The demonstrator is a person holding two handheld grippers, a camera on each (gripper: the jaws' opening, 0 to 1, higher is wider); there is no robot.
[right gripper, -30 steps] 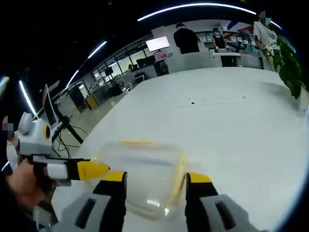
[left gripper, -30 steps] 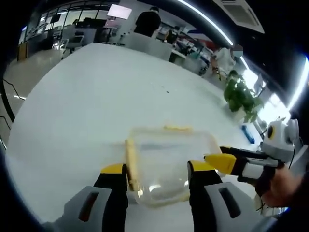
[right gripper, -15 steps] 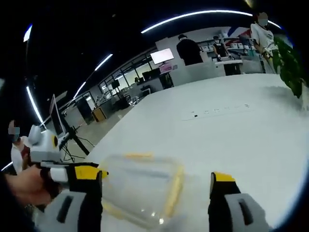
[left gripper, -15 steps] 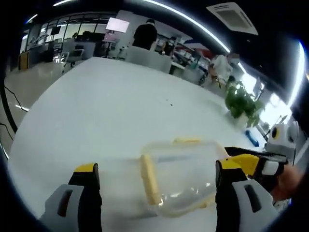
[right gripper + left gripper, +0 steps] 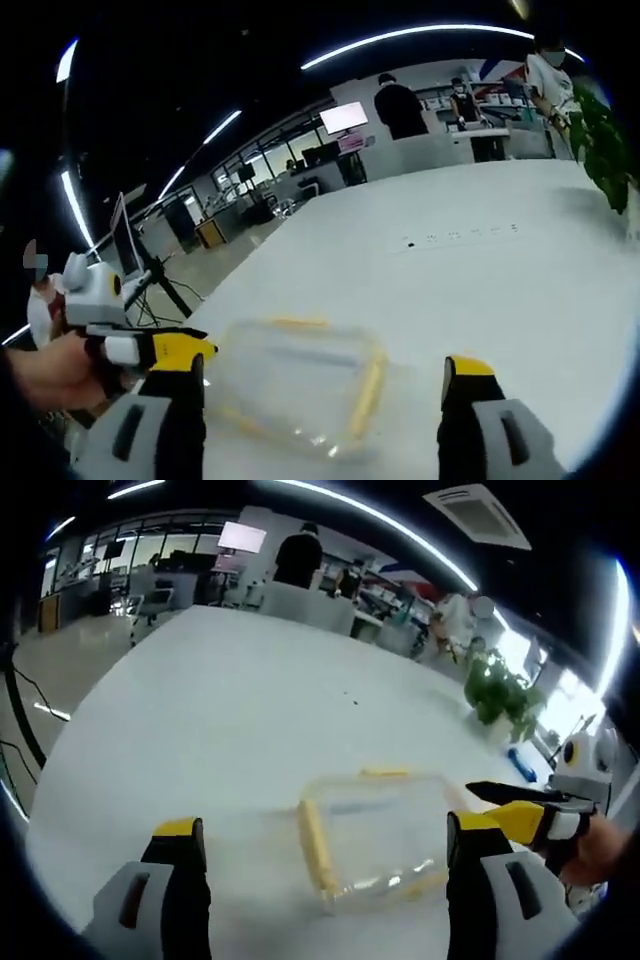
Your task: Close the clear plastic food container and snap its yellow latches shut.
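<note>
A clear plastic food container [image 5: 375, 840] with yellow latches rests on the white table [image 5: 230, 700], lid on. One yellow latch [image 5: 316, 843] runs along its left side, another [image 5: 385, 774] along its far edge. My left gripper [image 5: 325, 855] stands open, jaws wide on either side of the container, touching nothing. In the right gripper view the same container [image 5: 295, 385] lies between the wide jaws of my open right gripper [image 5: 325, 385], with a yellow latch [image 5: 367, 385] on its right side. The right gripper [image 5: 525, 815] reaches in from the right of the left gripper view; the left gripper [image 5: 150, 350] enters the other view from the left.
A potted plant [image 5: 497, 692] and a small blue object [image 5: 517, 763] sit near the table's far right edge. People stand at desks beyond the table [image 5: 300, 550]. A row of small marks [image 5: 460, 235] runs across the table past the container.
Both grippers have opened from narrow to wide and pulled back a little from the container. The container sits where it was.
</note>
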